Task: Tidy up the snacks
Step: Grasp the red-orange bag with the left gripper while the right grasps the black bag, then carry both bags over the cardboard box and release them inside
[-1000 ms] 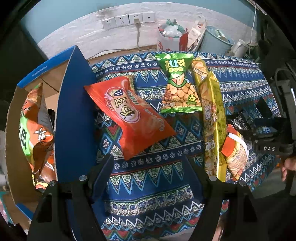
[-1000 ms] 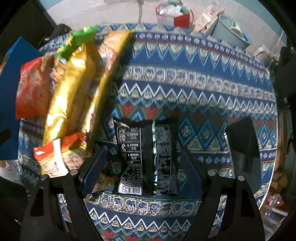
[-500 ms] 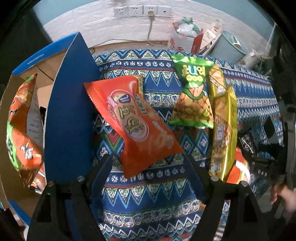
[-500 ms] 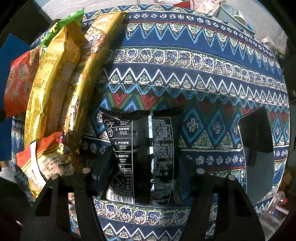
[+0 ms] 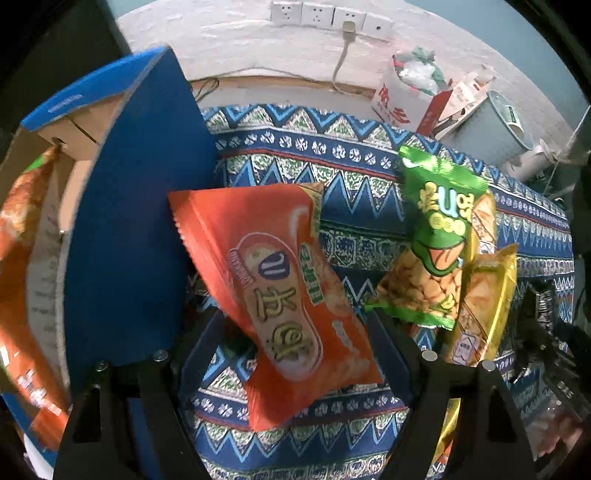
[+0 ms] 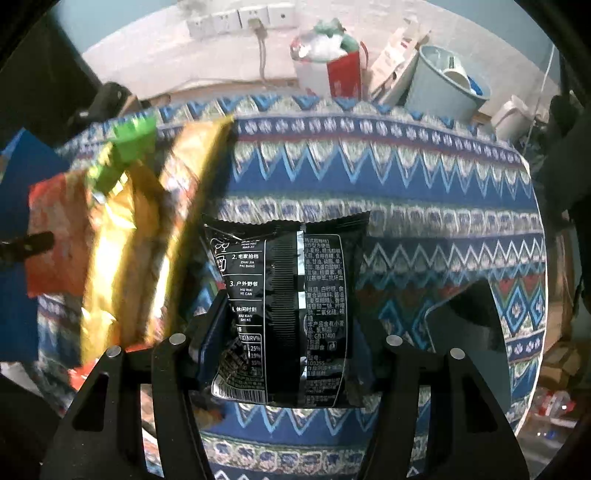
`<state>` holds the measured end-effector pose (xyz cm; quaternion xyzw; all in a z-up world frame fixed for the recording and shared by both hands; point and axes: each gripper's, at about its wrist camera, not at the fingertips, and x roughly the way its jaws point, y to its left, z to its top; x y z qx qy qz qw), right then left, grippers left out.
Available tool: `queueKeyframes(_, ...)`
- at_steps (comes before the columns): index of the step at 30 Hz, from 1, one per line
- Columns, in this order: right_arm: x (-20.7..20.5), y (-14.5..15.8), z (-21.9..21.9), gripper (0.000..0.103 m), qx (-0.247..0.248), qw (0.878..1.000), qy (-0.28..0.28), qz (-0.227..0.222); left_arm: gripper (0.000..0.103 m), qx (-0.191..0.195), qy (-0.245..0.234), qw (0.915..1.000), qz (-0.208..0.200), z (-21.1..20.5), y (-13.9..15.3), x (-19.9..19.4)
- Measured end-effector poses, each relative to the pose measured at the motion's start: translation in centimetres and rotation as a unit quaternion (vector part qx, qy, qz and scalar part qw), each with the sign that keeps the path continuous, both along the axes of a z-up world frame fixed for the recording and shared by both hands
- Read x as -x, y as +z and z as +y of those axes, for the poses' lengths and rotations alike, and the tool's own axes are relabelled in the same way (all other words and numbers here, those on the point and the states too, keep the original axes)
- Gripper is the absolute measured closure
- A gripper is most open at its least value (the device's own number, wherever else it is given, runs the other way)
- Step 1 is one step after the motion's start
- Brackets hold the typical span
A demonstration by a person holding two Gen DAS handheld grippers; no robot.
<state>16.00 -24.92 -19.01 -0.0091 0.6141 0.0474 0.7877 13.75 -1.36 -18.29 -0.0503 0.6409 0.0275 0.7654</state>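
My left gripper (image 5: 295,350) is open with its fingers either side of the lower end of an orange snack bag (image 5: 280,295) lying on the patterned tablecloth (image 5: 354,173). A green peanut bag (image 5: 432,243) and a yellow bag (image 5: 484,299) lie to its right. An open blue cardboard box (image 5: 125,236) stands at the left with orange bags (image 5: 22,280) inside. My right gripper (image 6: 284,347) is shut on a black snack bag (image 6: 291,306), held upright off the cloth. Yellow bags (image 6: 147,251) hang blurred to its left.
A dark flat object (image 6: 469,321) lies on the cloth at the right. Behind the table are a white and red bag (image 6: 328,70), a pale blue bucket (image 6: 443,85) and wall sockets (image 5: 328,18). The table's right edge drops to a cluttered floor.
My left gripper moved forward until its fingers reach around the orange bag. My right gripper closed on the black bag and lifted it off the cloth.
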Motion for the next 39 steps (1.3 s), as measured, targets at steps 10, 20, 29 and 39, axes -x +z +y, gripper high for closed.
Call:
queueKeyframes(10,-0.1,0.5,0.3,0.044,-0.015,1.000,0.006,-0.009,0.022,-0.029,-0.023,0.9993,0.007,-1.3,-2.4,-1.4)
queueKeyframes(20,0.0,1.8,1.2,0.044,-0.015,0.999,0.009,-0.028,0.045,-0.078,-0.060,0.9950,-0.013,-1.9,-2.2,-0.5)
queueKeyframes(29,0.4,3.4,2.0,0.044,-0.013,0.999,0.013,-0.048,0.062,-0.076,-0.085,0.9925,-0.043,-1.6,0.3,1.2)
queueKeyframes(39,0.8,5.7,3.4,0.044,-0.012,0.997,0.019,-0.073,0.063,-0.065,-0.090,0.9900,-0.088,-1.2,4.6,2.8)
